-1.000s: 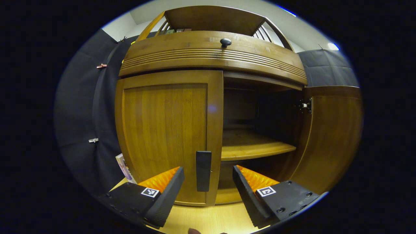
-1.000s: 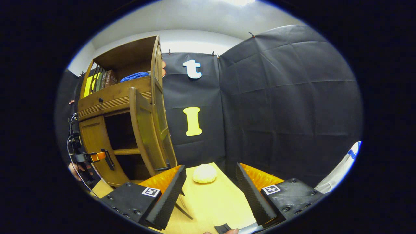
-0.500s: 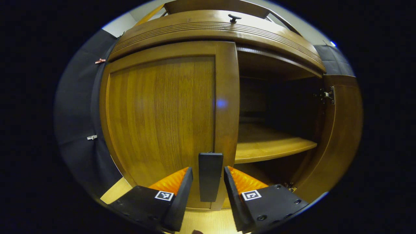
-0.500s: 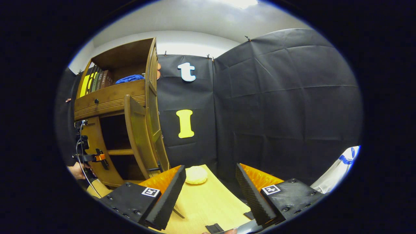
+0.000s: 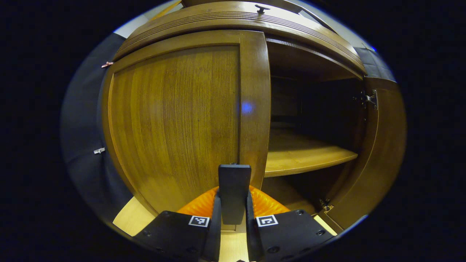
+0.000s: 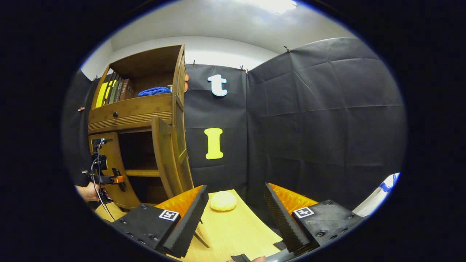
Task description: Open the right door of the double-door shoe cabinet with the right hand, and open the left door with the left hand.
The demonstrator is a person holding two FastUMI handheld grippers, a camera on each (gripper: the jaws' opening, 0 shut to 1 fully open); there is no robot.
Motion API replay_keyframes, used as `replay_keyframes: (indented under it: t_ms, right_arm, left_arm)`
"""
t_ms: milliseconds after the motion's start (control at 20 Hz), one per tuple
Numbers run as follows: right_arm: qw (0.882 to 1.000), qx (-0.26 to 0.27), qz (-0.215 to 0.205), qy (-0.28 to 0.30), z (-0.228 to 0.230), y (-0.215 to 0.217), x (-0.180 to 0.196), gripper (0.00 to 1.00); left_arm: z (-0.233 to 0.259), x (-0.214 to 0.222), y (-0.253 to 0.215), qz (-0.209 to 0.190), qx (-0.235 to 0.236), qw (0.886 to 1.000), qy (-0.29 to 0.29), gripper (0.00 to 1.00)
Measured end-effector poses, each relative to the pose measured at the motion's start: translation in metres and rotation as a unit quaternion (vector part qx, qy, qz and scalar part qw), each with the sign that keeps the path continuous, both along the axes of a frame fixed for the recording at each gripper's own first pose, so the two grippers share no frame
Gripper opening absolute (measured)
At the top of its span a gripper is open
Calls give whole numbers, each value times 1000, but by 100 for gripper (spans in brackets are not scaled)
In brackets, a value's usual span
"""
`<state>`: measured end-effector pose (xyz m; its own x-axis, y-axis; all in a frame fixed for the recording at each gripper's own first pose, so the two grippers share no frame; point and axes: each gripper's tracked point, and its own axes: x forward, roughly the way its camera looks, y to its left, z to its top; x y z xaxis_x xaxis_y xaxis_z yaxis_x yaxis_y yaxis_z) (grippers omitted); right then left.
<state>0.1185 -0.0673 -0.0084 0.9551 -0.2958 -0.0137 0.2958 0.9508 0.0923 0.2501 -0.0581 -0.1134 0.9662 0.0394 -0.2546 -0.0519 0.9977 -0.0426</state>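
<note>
Handle (image 5: pixel 234 193) of the left door (image 5: pixel 174 116) clamped tight between both fingers of the left gripper (image 5: pixel 233 218), pressed on from either side, low on the door's inner edge. Door itself flat against the shoe cabinet (image 5: pixel 240 27), not swung out at all. Beside it, wide open: the right door (image 5: pixel 382 153), hinged back at the far side, hinge hardware (image 5: pixel 369 99) catching the light near its top. Between the two doors, dark cabinet interior with a pale wooden shelf (image 5: pixel 302 158) running across. Up top, a ribbed drawer front with a small dark knob (image 5: pixel 261 7).

From the right gripper view, off to the side and well clear of the cabinet: right gripper (image 6: pixel 236 214) with fingers spread apart, nothing between them, hovering over the light wooden table (image 6: pixel 236 233). Round pale bun-like object (image 6: pixel 223 201) lying on the table beyond the fingertips, near the black cloth wall. Cabinet standing at the left of this view, right door (image 6: pixel 164 156) angled out toward the camera, left door (image 6: pixel 113 167) closed. There at the left door's handle: the left gripper (image 6: pixel 109 179), held by a hand (image 6: pixel 87 192), cable trailing down from it. On the open top shelf, a row of books (image 6: pixel 113 91) upright and a blue cloth (image 6: pixel 154 91) bundled beside them.
</note>
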Motion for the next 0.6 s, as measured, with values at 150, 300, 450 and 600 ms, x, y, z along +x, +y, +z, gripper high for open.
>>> replay_keyframes:
  t_ms: [150, 300, 450, 600]
  right_arm:
    - [1000, -10, 6, -6, 7, 17, -1, 98]
    - [999, -25, 23, -9, 14, 41, 1, 98]
    - [999, -29, 38, -13, 20, 65, 5, 98]
    - [998, -32, 50, -6, 15, 91, 7, 98]
  left_arm:
    - [2, -12, 1, -2, 2, 1000, 1, 31]
    - [0, -47, 5, -13, -2, 1000, -3, 30]
    - [1, -75, 12, -28, 4, 1000, -5, 30]
    - [2, -102, 22, -44, 4, 999, -8, 30]
